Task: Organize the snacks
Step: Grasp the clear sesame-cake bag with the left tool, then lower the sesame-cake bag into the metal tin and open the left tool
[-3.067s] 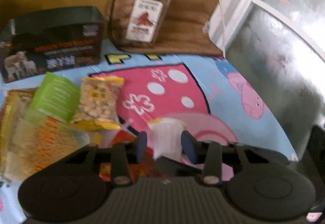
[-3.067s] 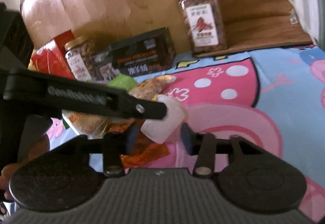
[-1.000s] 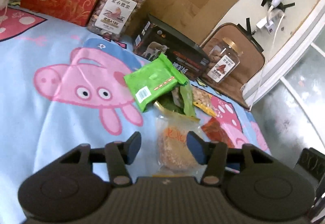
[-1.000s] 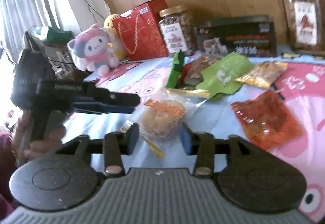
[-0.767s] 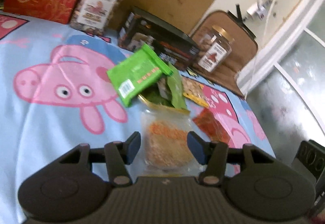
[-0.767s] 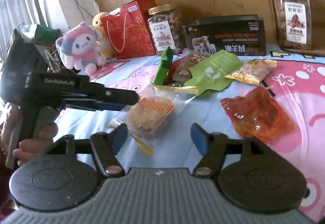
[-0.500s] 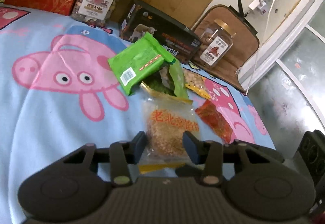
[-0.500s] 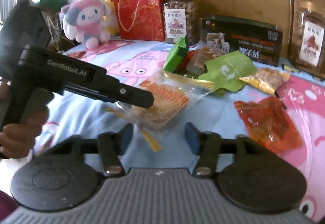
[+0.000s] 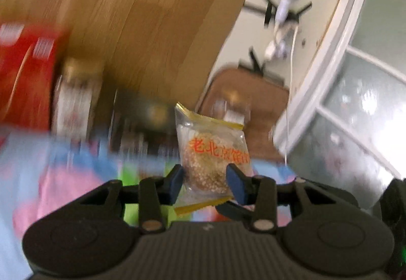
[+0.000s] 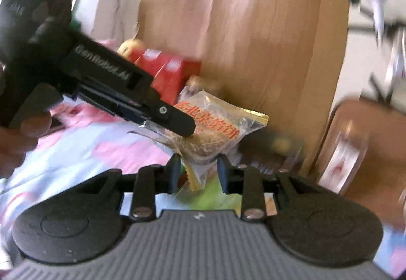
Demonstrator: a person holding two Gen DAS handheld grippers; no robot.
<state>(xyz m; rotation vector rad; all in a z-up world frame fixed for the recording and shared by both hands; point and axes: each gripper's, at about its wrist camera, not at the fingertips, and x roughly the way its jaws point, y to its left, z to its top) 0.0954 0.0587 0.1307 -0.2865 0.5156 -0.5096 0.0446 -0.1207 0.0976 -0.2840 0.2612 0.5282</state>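
A clear snack packet [image 9: 210,150] with a round sesame cake and orange lettering hangs in the air above the cartoon blanket [image 9: 63,178]. My left gripper [image 9: 204,179] is shut on it, with a blue pad pressing each side of the cake. In the right wrist view the same packet [image 10: 218,125] is held from the left by the left gripper [image 10: 182,127], with a person's hand [image 10: 20,135] behind it. My right gripper [image 10: 199,168] is closing, and the wrapper's lower corner fills the gap between its pads.
Everything behind is blurred. A red gift bag [image 9: 22,77], a nut jar [image 9: 73,102] and a dark box [image 9: 142,125] line the back against cardboard [image 9: 152,13]. A brown cushion [image 9: 256,112] and a window [image 9: 355,115] stand at the right.
Both grippers have risen with the packet, lifting it off the blanket. The right jaws have narrowed around its lower corner. Both views have rolled and tilted upward.
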